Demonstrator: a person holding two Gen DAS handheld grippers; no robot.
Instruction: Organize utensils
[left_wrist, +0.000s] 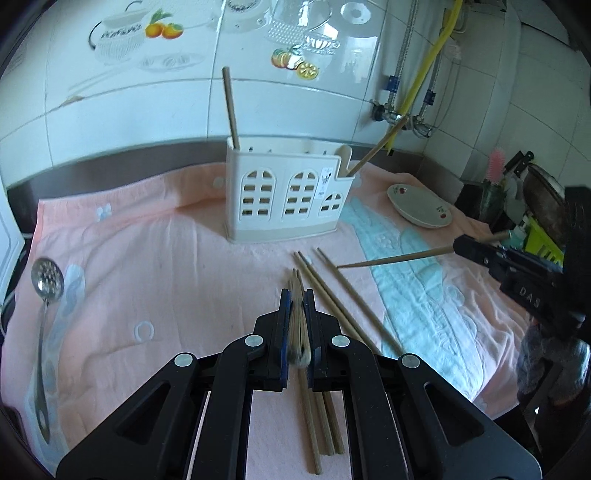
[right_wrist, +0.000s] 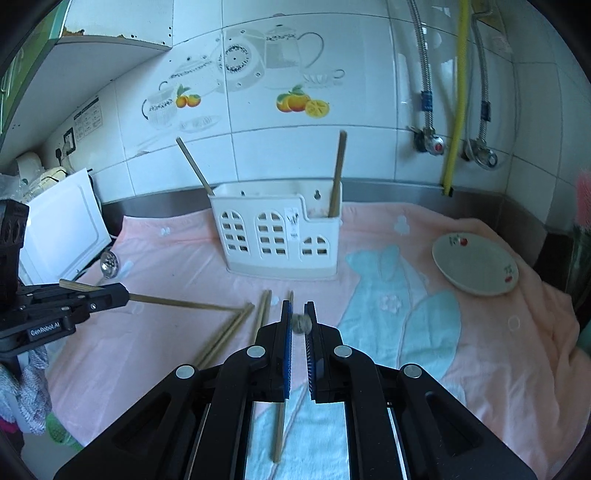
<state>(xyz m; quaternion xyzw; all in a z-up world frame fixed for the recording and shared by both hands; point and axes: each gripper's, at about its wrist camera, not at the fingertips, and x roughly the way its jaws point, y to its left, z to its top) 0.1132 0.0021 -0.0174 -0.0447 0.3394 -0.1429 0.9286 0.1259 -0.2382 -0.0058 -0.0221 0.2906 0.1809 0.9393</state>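
Observation:
A white utensil holder (left_wrist: 288, 199) (right_wrist: 277, 236) with arched cut-outs stands on the pink towel, with two chopsticks (left_wrist: 231, 107) (right_wrist: 338, 173) leaning in it. My left gripper (left_wrist: 297, 295) is shut on one chopstick (left_wrist: 298, 332), held above the towel and pointing toward the holder. My right gripper (right_wrist: 297, 306) is shut on another chopstick (right_wrist: 301, 323), seen end-on between its fingers. Each gripper also shows in the other view: the right gripper (left_wrist: 480, 251) at the right, the left gripper (right_wrist: 110, 295) at the left. Several loose chopsticks (left_wrist: 332, 295) (right_wrist: 225, 332) lie on the towel in front of the holder.
A slotted metal spoon (left_wrist: 46, 280) (right_wrist: 109, 264) lies at the towel's left side. A white dish (left_wrist: 419, 205) (right_wrist: 476, 264) with a cherry print sits right of the holder. Tiled wall and pipes (right_wrist: 454, 147) stand behind. A white board (right_wrist: 62, 229) leans at the far left.

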